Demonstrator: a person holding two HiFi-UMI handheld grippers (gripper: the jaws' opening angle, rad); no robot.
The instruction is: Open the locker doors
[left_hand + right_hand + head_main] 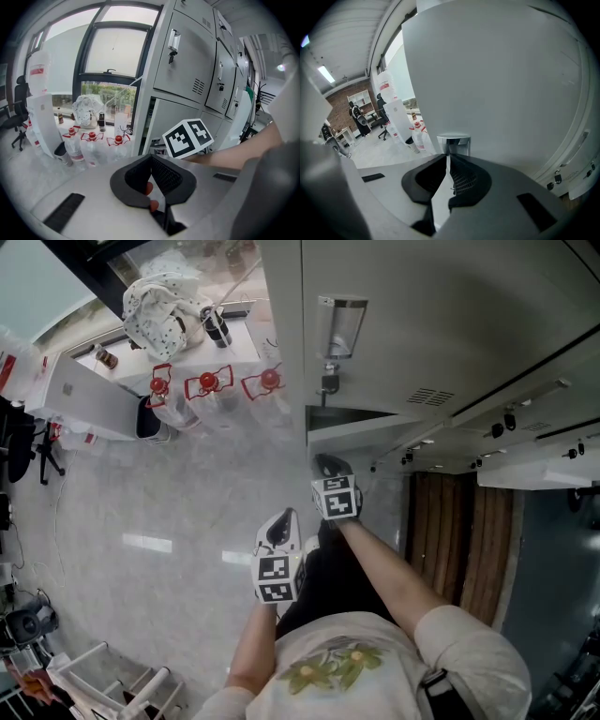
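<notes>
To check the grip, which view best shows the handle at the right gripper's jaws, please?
The right gripper view: the handle sits close-up at the jaws. In the head and left gripper views, the right gripper hides it.

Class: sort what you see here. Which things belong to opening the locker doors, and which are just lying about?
Job: locker door, its chrome handle, right tongs shut on it.
Lying about: water bottles, spotted bag.
</notes>
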